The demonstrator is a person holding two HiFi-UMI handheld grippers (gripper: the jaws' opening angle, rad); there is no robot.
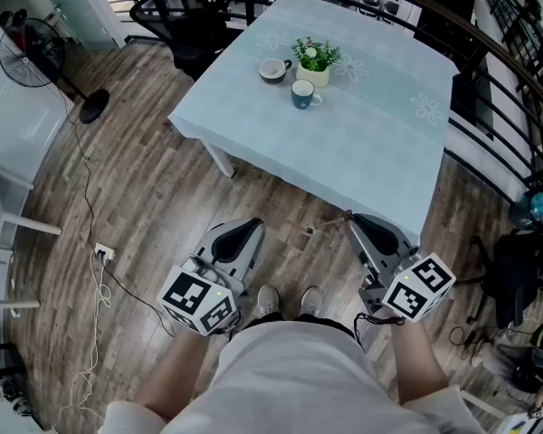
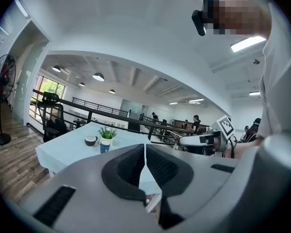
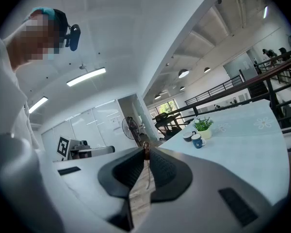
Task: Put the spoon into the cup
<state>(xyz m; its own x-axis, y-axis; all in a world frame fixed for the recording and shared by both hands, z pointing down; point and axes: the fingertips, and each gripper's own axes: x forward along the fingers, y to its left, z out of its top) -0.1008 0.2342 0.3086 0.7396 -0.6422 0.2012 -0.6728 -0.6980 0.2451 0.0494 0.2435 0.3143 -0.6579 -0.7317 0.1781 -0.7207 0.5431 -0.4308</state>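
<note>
A: Here's the person standing back from the surface (image 1: 371,138), both arms held low over the wooden floor (image 1: 145,197). What's the right hand-held gripper (image 1: 353,217) got?

B: It's clenched on the spoon (image 3: 146,151) – the jaws pinch it right at their tips. In the right gripper view a brown end pokes up just past them. From the head view, the thin handle sticks out sideways towards the person's left.

A: And the left hand-held gripper (image 2: 145,152)?

B: Closed tight with nothing in it. The left gripper view shows the two dark pads pressed together along one seam. It's held level with the other one, and the two are well apart, with the person's shoes visible between them.

A: So the spoon is in the air, nowhere near the crockery.

B: Correct. On the pale blue cloth there's a blue cup (image 1: 302,93), upright, handle out to the right. Just behind it sits a small potted plant (image 1: 316,60), and beside that a brown cup (image 1: 272,70) with a pale inside. All three cluster at the far-left part of the surface – the nearer half is bare cloth.

A: Anything else around?

B: A black office chair (image 1: 185,12) beyond the far corner, a standing fan (image 1: 32,48) off to the left, and a white cable (image 1: 98,283) trailing across the boards.
</note>
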